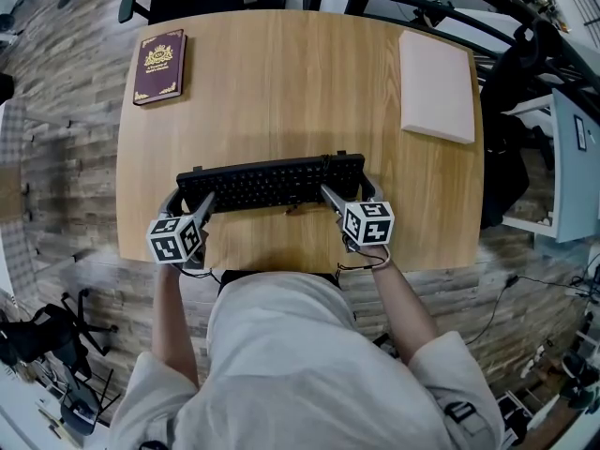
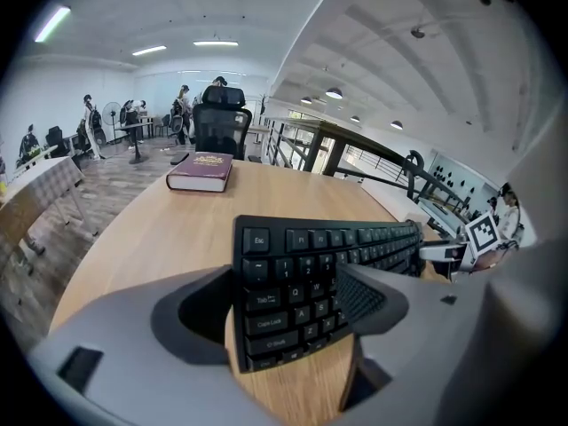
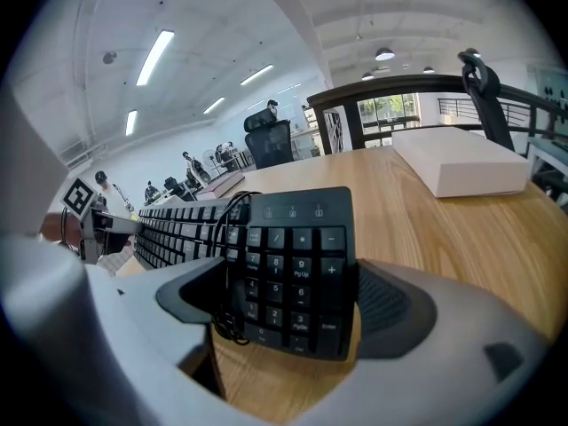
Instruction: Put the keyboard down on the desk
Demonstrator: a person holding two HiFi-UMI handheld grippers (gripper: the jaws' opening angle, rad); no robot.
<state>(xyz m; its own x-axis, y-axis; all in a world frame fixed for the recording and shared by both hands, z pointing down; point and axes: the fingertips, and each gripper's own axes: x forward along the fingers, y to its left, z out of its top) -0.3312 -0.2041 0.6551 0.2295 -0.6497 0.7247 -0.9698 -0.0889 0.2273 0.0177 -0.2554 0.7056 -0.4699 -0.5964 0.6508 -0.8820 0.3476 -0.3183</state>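
Left hand-held gripper [image 1: 190,200] on keyboard [image 1: 272,181]; wooden desk [image 1: 281,92], plank floor [image 1: 66,157].

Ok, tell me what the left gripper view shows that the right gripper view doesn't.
Only the left gripper view: the maroon book and the Esc and letter end of the black keyboard. Only the right gripper view: the white box, the number pad end and a looped cable. Both: that keyboard gripped between the jaws, and the wooden desk.
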